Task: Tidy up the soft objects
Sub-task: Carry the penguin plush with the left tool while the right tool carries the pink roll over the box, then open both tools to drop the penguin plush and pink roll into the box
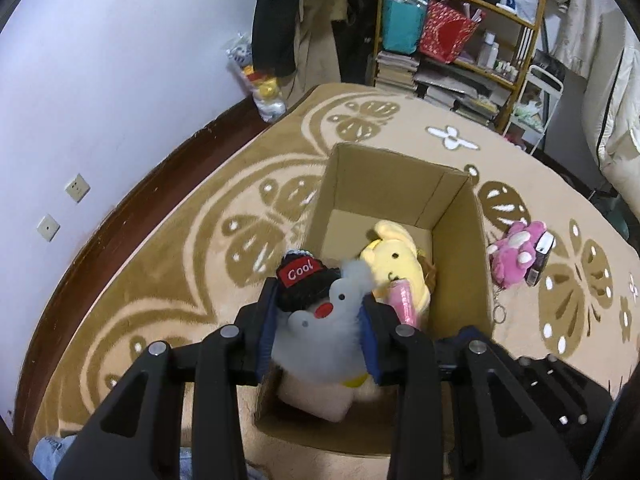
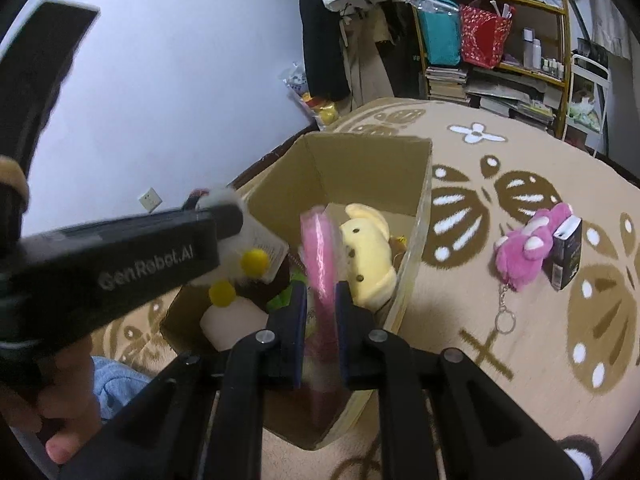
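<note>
Grey plush (image 1: 320, 320) above box (image 1: 460, 280); pink plush (image 1: 514, 256) on carpet (image 1: 160, 280).

wall (image 1: 120, 60): pale lilac | floor: tan patterned carpet (image 1: 400, 120) | cluttered shelf (image 1: 460, 40)

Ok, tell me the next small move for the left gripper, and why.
Probably open the left gripper and let the grey plush with the black "Cool" hat drop. It already hangs over the open cardboard box, above the yellow plush, so releasing should land it inside.
</note>
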`<state>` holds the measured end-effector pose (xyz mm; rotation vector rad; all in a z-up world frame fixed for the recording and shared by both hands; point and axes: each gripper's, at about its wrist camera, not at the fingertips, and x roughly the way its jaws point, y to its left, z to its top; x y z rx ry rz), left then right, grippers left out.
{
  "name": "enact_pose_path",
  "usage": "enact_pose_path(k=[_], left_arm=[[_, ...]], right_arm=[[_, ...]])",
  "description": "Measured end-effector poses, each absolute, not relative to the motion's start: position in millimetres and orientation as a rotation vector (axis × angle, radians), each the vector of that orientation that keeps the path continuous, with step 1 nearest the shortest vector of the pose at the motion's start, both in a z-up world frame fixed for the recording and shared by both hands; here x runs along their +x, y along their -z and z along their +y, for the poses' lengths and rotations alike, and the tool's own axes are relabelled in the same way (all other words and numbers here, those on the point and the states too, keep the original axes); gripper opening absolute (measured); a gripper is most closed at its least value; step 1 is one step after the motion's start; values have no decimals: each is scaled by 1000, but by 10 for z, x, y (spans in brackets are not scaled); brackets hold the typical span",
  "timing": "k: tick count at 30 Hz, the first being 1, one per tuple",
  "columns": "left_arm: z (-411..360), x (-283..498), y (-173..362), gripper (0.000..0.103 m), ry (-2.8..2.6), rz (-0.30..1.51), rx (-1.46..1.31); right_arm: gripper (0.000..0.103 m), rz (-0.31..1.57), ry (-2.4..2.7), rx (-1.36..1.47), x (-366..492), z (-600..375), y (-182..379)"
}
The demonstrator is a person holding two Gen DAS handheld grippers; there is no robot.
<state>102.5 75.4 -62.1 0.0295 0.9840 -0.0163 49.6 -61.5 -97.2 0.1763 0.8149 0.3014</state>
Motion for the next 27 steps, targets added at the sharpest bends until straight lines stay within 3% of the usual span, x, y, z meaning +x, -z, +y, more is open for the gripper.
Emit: enact_pose_path(k=[4, 6, 7, 9, 13, 15, 17, 19, 21, 27], left_arm=[[749, 1031, 638, 39, 7, 984, 28], [756, 1030, 615, 51, 7, 973, 17], [758, 1022, 589, 58, 7, 958, 12], [749, 1011, 529, 60, 16, 929, 6], [711, 994, 376, 78, 44, 867, -13], [679, 988, 292, 82, 60, 832, -9], [613, 1015, 216, 98, 67, 810, 3], [533, 1049, 134, 100, 70, 780, 19], [443, 1084, 75, 101, 81, 758, 37], [78, 1258, -10, 101, 111, 748, 141]], right_arm=[[16, 803, -289, 198, 497, -675, 928], [19, 806, -282, 204, 507, -705, 913], [24, 808, -279, 208, 513, -716, 908], [34, 796, -267, 218, 506, -755, 878], [53, 766, -243, 231, 502, -862, 769], [63, 748, -220, 245, 499, -966, 717], [73, 741, -192, 256, 515, -1093, 683], [87, 743, -163, 256, 549, -1225, 659], [93, 741, -134, 253, 576, -1342, 637], [94, 775, -29, 278, 793, -1844, 580]])
